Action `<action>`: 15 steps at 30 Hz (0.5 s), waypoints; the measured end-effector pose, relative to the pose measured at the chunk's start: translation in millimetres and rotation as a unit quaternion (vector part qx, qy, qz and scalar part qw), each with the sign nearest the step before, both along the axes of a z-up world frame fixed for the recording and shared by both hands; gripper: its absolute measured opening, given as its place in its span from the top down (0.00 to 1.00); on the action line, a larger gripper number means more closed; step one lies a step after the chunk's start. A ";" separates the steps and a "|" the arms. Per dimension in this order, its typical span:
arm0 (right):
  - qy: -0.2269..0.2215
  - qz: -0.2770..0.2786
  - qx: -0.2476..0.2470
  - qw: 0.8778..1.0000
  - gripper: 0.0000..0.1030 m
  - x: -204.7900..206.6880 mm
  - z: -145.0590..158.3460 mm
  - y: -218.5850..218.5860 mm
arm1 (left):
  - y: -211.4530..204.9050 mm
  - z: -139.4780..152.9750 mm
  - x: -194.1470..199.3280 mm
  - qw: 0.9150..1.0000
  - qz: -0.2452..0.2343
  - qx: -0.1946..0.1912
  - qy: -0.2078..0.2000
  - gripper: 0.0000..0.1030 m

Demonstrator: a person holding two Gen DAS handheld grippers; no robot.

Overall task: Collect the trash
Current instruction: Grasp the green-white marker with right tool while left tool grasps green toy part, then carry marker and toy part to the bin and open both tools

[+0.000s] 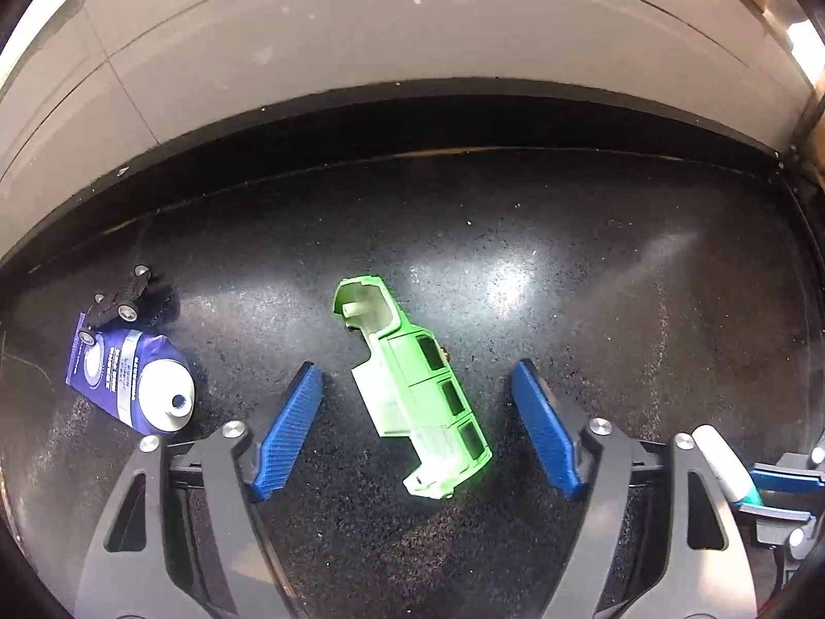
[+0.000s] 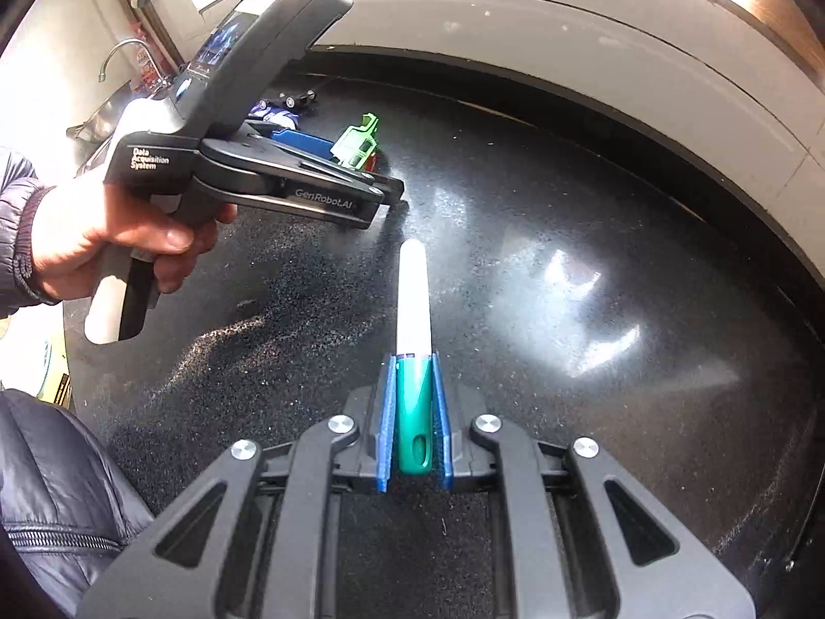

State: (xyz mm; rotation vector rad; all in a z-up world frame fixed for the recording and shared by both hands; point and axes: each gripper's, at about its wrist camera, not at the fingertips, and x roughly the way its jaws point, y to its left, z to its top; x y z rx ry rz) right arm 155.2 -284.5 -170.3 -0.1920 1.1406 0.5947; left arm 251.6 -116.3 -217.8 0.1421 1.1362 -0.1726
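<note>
Green toy car shell [image 1: 420,392] lies between spread left gripper [image 1: 417,428] pads, untouched; centre, descend, then close. Right gripper [image 2: 415,430] pinches green-white marker [image 2: 414,351]; carton [image 1: 131,381] at nine o'clock.

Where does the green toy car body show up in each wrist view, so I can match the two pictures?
Left wrist view: green toy car body lies centre frame on the black tabletop, between the open blue fingers of the left gripper.
Right wrist view: same body, small, upper left of centre, just beyond the left gripper.
Shared landmark: the blue-and-white carton with the black wheeled chassis beside it.
</note>
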 end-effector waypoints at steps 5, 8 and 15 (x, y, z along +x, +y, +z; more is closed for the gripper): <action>0.004 -0.040 0.009 0.999 0.86 -3.9 6.2 -7.2 | -16.3 6.0 -1.0 1.000 -0.004 -0.008 0.011 0.68; 0.004 -0.055 0.010 0.998 0.86 -6.9 6.7 -7.3 | -11.8 17.4 -17.1 1.000 -0.003 -0.013 0.005 0.69; -0.003 -0.063 0.006 0.998 0.86 -17.0 12.7 7.3 | 8.1 49.4 -73.5 1.000 -0.011 -0.023 -0.011 0.72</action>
